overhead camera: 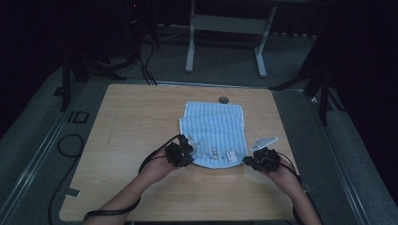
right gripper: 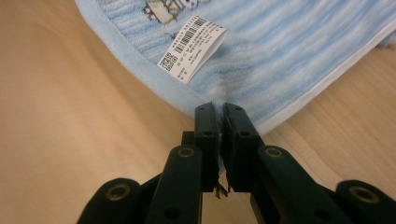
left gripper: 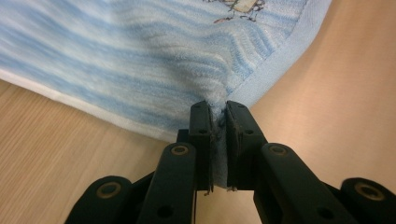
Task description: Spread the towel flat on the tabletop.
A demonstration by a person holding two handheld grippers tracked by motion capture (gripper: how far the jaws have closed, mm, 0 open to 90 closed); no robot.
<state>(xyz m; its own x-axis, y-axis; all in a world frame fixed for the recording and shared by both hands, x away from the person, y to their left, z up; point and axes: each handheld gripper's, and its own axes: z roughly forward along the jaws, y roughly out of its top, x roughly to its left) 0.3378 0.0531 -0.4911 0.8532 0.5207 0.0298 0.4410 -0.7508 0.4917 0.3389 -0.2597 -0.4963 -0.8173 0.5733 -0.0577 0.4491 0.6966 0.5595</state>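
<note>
A light blue striped towel (overhead camera: 216, 131) lies folded on the wooden table (overhead camera: 131, 122), its rounded near edge toward me. My left gripper (overhead camera: 187, 154) is shut on the towel's near left corner; in the left gripper view the cloth (left gripper: 154, 56) bunches up between the black jaws (left gripper: 218, 108). My right gripper (overhead camera: 247, 161) is shut on the towel's near right corner, its jaws (right gripper: 218, 109) pinching the pale blue hem (right gripper: 154, 79). A white barcode tag (right gripper: 192, 48) hangs from the towel near that grip, beside a small printed picture (right gripper: 163, 9).
A round hole (overhead camera: 223, 100) sits in the table near its far edge, just beyond the towel. Cables (overhead camera: 65, 145) trail off the table's left side. A grey metal frame (overhead camera: 225, 28) stands on the floor behind the table.
</note>
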